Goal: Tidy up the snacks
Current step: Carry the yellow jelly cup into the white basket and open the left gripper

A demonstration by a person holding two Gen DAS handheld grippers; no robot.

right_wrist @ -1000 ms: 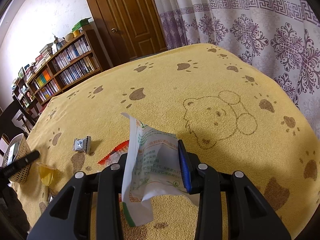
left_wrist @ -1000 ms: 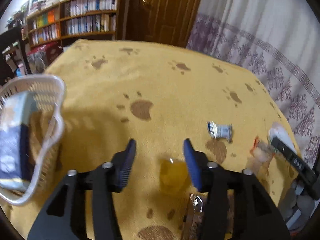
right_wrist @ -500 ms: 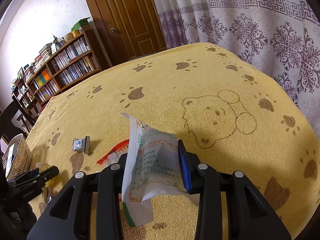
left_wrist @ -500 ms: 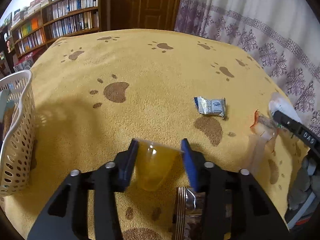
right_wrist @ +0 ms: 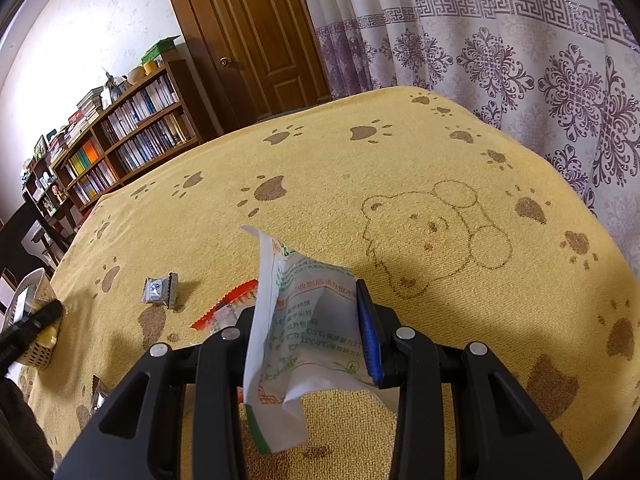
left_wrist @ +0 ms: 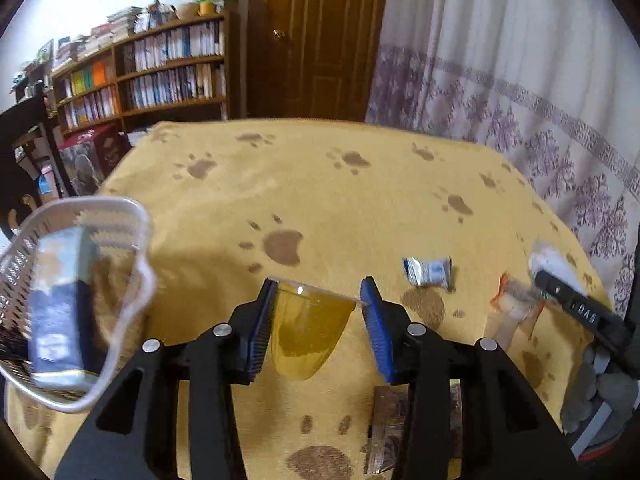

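My left gripper (left_wrist: 318, 286) is shut on a clear yellow jelly cup (left_wrist: 308, 332), held tilted above the yellow cloth (left_wrist: 340, 200). A white lattice basket (left_wrist: 132, 216) stands just to its left, with a blue box (left_wrist: 60, 312) inside. My right gripper (right_wrist: 308, 304) is shut on a white snack packet (right_wrist: 304, 320) with green and orange print, low over the cloth. A silver-blue wrapped candy (left_wrist: 427, 271) (right_wrist: 160, 289) and a red-edged wrapper (right_wrist: 224, 312) lie between the two grippers.
A brown foil packet (left_wrist: 384, 428) lies under my left gripper's right finger. The cloth-covered table ends at a patterned curtain (right_wrist: 520, 60) on the right. A bookshelf (left_wrist: 160, 76) and a wooden door (left_wrist: 320, 40) stand beyond the far edge.
My left gripper shut on the jelly cup, lifted it off the cloth and swung left toward the basket. The right gripper and its packet have stayed put.
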